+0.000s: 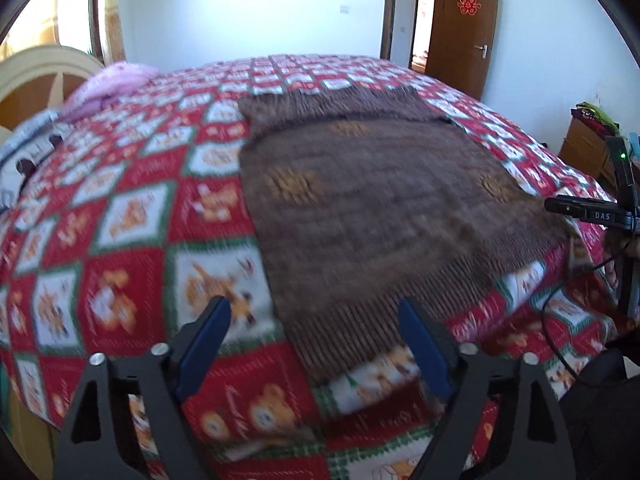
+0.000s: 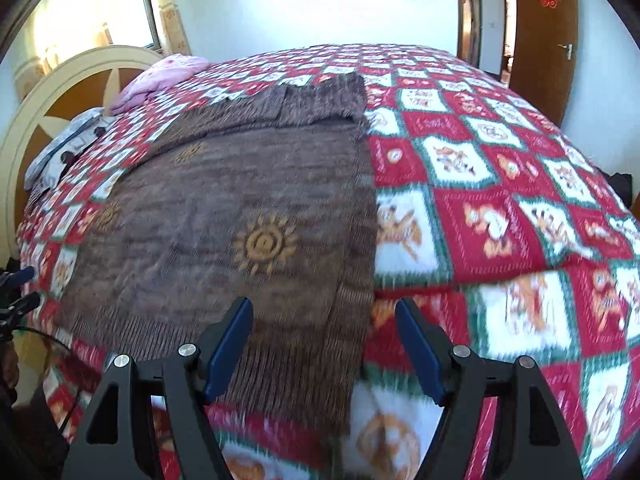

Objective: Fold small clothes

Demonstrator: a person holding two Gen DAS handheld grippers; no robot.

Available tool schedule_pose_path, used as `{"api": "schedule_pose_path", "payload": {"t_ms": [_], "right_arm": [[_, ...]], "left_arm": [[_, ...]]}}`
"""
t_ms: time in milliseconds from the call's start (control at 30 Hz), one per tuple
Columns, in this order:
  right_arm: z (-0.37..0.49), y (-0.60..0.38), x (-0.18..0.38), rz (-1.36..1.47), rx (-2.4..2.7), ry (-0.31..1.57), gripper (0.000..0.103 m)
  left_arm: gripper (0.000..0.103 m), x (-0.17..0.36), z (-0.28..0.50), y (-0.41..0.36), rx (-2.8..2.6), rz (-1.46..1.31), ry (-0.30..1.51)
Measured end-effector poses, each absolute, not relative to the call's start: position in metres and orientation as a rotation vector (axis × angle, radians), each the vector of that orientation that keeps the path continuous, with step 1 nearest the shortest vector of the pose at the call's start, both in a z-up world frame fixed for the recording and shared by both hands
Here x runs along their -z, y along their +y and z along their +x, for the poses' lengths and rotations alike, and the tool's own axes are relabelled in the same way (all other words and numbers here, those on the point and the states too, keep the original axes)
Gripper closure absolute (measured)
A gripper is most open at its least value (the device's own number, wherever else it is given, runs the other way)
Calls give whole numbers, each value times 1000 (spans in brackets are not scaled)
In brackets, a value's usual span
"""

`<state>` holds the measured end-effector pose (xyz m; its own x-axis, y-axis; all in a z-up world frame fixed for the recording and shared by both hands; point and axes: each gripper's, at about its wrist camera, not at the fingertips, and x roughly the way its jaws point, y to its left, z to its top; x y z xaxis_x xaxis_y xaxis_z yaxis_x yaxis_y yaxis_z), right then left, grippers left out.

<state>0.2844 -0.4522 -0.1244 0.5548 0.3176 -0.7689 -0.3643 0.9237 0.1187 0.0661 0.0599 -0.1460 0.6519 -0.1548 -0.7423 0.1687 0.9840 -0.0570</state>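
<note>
A brown knitted garment (image 1: 380, 208) with orange sun motifs lies flat on the bed, its ribbed hem toward me and its far end folded over. It also shows in the right wrist view (image 2: 224, 216). My left gripper (image 1: 314, 324) is open and empty, hovering over the hem's near left corner. My right gripper (image 2: 324, 324) is open and empty, hovering over the hem's near right corner. The right gripper's body (image 1: 588, 212) shows at the right edge of the left wrist view.
The bed has a red, white and green bear-print quilt (image 2: 500, 216). A pink pillow (image 1: 108, 84) and a grey bundle (image 2: 68, 148) lie near the cream headboard (image 2: 60, 88). An open brown door (image 1: 460, 28) is beyond. A wooden cabinet (image 1: 588, 152) stands at right.
</note>
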Motion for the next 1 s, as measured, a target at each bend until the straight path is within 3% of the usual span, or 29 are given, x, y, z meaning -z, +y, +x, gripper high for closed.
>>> {"api": "schedule_pose_path", "payload": {"t_ms": [67, 367, 467, 533, 600, 633, 867, 933, 967, 1000], "right_arm": [[277, -457, 127, -46, -416, 869, 29], [267, -468, 131, 11, -447, 857, 30], [265, -467, 131, 3, -445, 864, 39], [264, -467, 131, 16, -455, 874, 51], [263, -469, 131, 25, -457, 873, 53], [262, -469, 132, 28, -458, 874, 53], [255, -468, 132, 6, -447, 865, 53], [255, -467, 133, -19, -427, 857, 72], [255, -467, 133, -31, -412, 850, 93], [256, -471, 133, -5, -418, 848, 97]], "left_arm": [[37, 154, 66, 57, 194, -5, 880], [40, 174, 62, 50, 192, -95, 970], [43, 175, 59, 50, 183, -85, 962], [49, 175, 58, 51, 182, -80, 953], [77, 175, 58, 53, 204, -94, 940], [81, 175, 59, 54, 218, -103, 939], [85, 175, 61, 53, 240, -118, 929], [92, 175, 61, 54, 263, -132, 926], [93, 175, 62, 55, 270, -138, 923], [94, 174, 62, 57, 278, -152, 918]]}}
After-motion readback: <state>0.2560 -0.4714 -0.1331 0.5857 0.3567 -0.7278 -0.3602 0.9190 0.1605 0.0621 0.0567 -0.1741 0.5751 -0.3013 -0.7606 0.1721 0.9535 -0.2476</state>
